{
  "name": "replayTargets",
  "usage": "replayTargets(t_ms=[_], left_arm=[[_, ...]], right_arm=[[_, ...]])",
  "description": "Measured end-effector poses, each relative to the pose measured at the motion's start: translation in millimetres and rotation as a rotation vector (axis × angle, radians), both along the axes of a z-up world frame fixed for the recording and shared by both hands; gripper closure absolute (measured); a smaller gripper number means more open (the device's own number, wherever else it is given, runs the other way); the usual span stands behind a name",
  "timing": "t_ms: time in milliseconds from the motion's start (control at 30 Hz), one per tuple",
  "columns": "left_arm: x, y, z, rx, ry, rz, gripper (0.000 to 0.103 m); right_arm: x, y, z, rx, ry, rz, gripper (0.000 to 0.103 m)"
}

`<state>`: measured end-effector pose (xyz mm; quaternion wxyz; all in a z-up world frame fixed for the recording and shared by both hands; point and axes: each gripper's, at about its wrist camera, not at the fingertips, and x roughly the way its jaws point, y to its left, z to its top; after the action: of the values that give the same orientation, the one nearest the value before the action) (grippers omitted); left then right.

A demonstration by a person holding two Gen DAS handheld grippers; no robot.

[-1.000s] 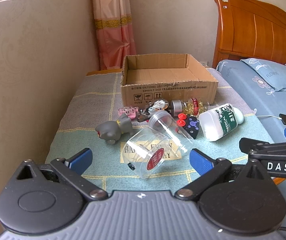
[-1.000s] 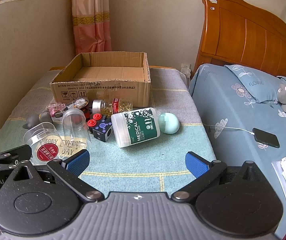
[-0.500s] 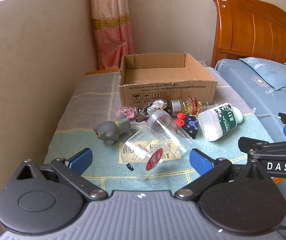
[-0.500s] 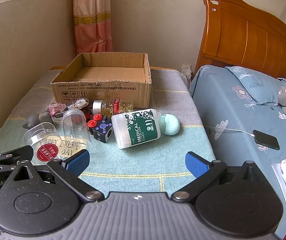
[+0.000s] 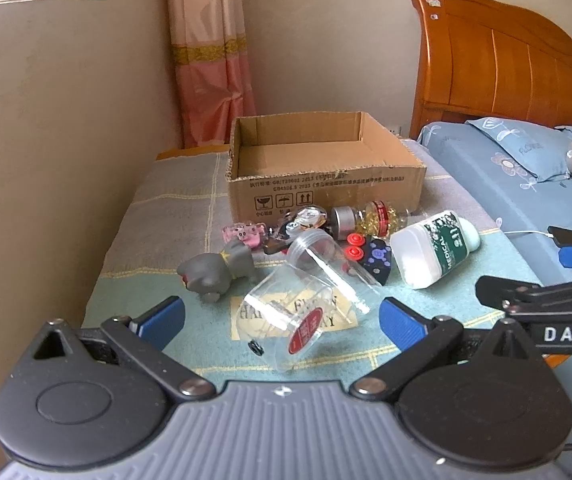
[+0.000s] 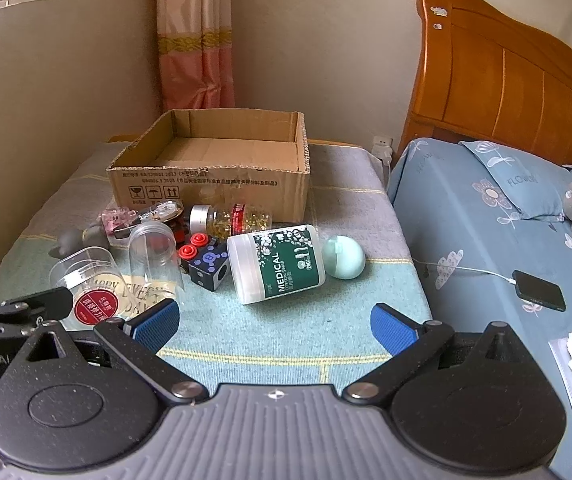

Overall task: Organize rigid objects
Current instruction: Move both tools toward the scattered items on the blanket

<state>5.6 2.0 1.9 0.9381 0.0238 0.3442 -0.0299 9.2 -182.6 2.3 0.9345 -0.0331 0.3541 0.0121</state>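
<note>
Since the earlier frame you have only drifted a little; nothing on the table has moved. Your left gripper and right gripper both hover with fingers wide apart, holding nothing. The objects lie in a heap near the cardboard box, on its near side: two clear jars, a grey toy, a dark cube, a white cotton-swab tub. A green egg lies right of the tub.

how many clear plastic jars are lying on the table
2. One jar with a red round label lies nearest the left gripper, on its side. The other, unlabelled jar lies just behind it, beside the black cube. The pile behind might hide more.
</note>
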Motion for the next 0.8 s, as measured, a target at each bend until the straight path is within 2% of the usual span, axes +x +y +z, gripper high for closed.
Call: replayTargets(t_ms=[467, 800], left_arm=[[38, 14, -28, 0.003, 0.079, 0.01, 0.001], [59, 28, -43, -0.033, 0.129, 0.015, 0.001]], right_arm=[[26, -3, -15, 0.006, 0.054, 0.009, 0.0], [42, -3, -23, 0.005, 0.087, -0.001, 0.0]])
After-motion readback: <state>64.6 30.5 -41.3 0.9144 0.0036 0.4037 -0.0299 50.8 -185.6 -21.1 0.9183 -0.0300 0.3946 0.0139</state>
